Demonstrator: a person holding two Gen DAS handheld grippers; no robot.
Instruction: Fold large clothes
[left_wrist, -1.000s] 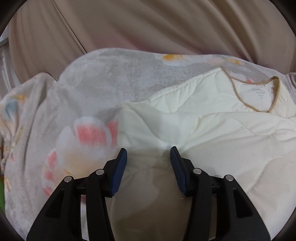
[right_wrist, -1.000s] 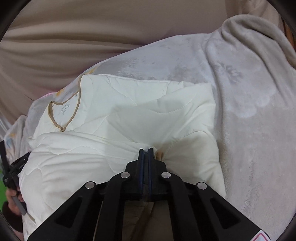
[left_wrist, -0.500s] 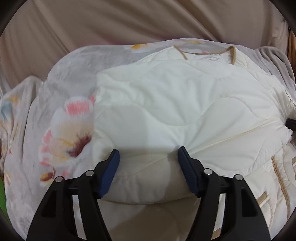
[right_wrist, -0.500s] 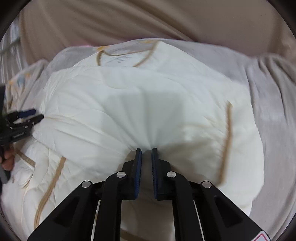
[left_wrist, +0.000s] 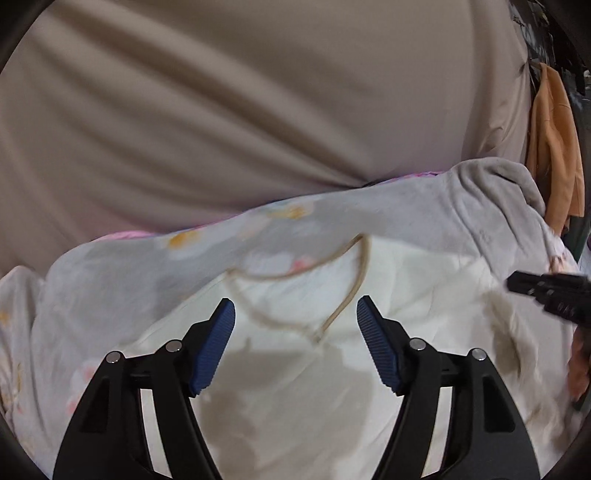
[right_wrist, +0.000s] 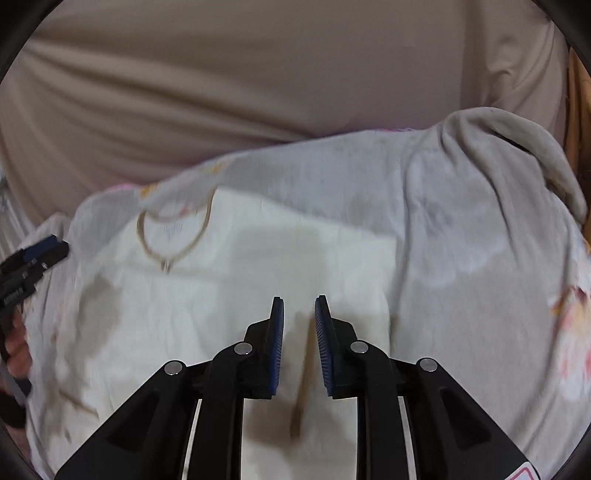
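Half the cream garment (left_wrist: 295, 387) blurred (motion).

Both hand-held grippers (left_wrist: 295, 314) (right_wrist: 299, 314) have just opened, releasing the cream garment (right_wrist: 258, 295).

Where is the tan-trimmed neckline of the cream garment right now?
The neckline sits at the far left end of the cream garment in the right wrist view, against the floral blanket.

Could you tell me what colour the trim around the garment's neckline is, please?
Tan, on the cream garment; the neckline trim shows best in the right wrist view.
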